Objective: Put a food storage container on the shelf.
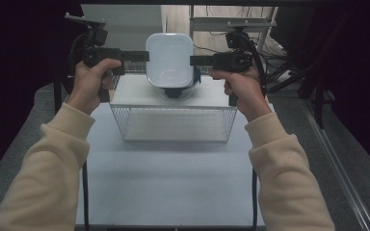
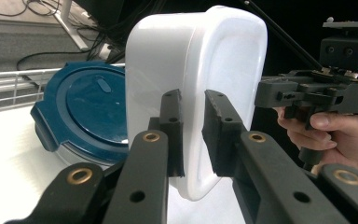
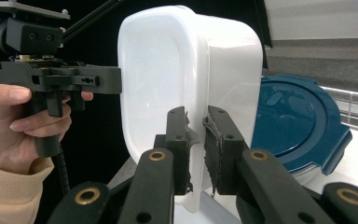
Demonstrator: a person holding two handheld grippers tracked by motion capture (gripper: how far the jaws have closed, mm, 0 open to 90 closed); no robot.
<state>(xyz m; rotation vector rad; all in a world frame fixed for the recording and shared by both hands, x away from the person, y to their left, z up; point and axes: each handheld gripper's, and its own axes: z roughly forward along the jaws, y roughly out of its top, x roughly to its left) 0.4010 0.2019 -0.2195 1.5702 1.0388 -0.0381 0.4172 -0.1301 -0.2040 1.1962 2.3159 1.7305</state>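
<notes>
White tub (image 1: 169, 58) is held in the air over the far end of the tabletop (image 1: 173, 183), behind the wire basket (image 1: 173, 123). Left gripper (image 1: 142, 56) fingers are clamped on its left rim, right gripper (image 1: 196, 60) fingers on its right rim. The rim pinch is seen in the gripper views. A blue lid (image 2: 91, 109) is seen whole there; from above it is mostly hidden under the tub.

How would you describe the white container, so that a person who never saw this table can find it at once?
Look at the far end of the white table, behind the wire basket. There the left gripper and the right gripper clamp a white container by its opposite rims, above a round container with a blue lid. It is rectangular with rounded corners, plain white and lidless.
</notes>
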